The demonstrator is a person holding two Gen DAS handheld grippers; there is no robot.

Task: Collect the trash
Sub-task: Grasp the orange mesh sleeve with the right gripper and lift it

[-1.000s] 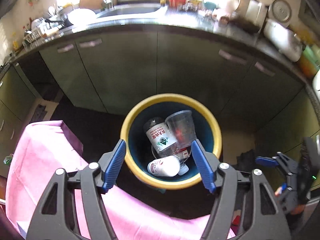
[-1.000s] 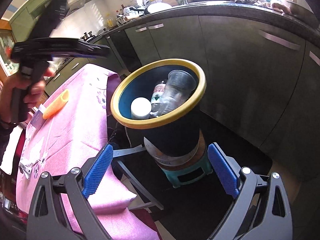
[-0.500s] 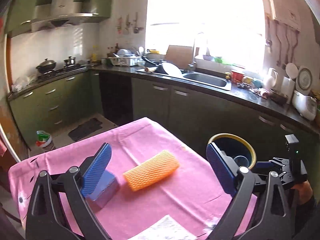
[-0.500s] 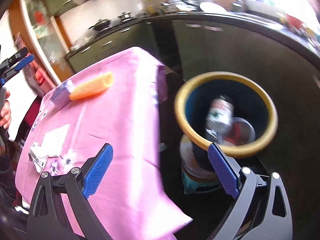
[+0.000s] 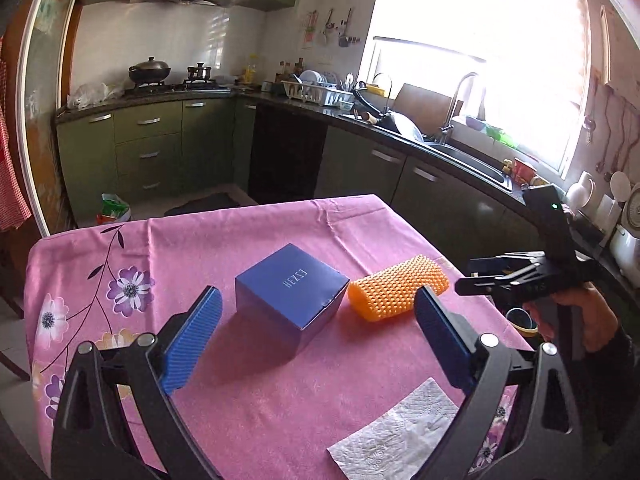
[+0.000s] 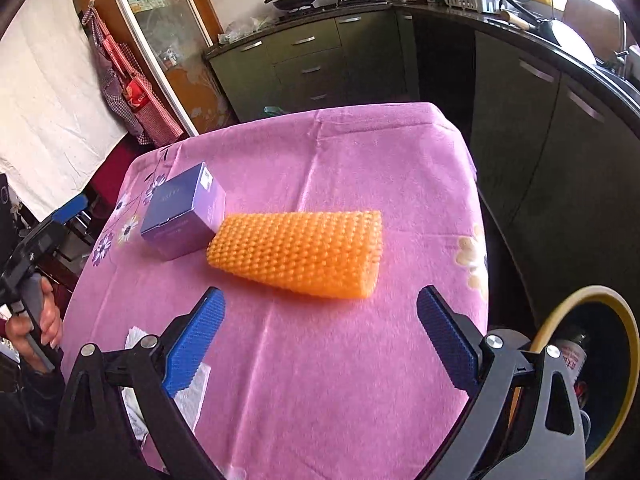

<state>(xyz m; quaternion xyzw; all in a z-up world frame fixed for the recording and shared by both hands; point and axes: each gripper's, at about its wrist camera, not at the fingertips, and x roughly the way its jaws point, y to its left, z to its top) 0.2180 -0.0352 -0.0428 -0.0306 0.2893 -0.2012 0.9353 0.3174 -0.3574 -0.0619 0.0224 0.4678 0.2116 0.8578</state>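
Left wrist view is showing me the left gripper (image 5: 316,338) hanging over the pink tablecloth (image 5: 248,400) with its blue pads standing wide apart, having just been opening, and nothing is sitting between them. I am looking straight at a blue box (image 5: 291,293) resting upright on the cloth ahead of the left pad, and an orange foam net sleeve (image 5: 397,287) is lying on its side just beside the box, to its right. A white paper napkin (image 5: 394,436) is lying flat near the bottom edge, under the right finger. At the right edge a hand (image 5: 580,320) is gripping the handle of the other tool, beyond the table's side.

From the right wrist view I am seeing the right gripper (image 6: 320,340) also spread wide and empty above the cloth. The foam sleeve (image 6: 296,254) is lying directly ahead of its pads, one end touching the box (image 6: 182,216). The yellow-rimmed trash bin (image 6: 630,344) is standing off the table's right side, below its edge, with a bottle showing inside. At the left edge, a hand (image 6: 48,320) is holding the left tool's handle.
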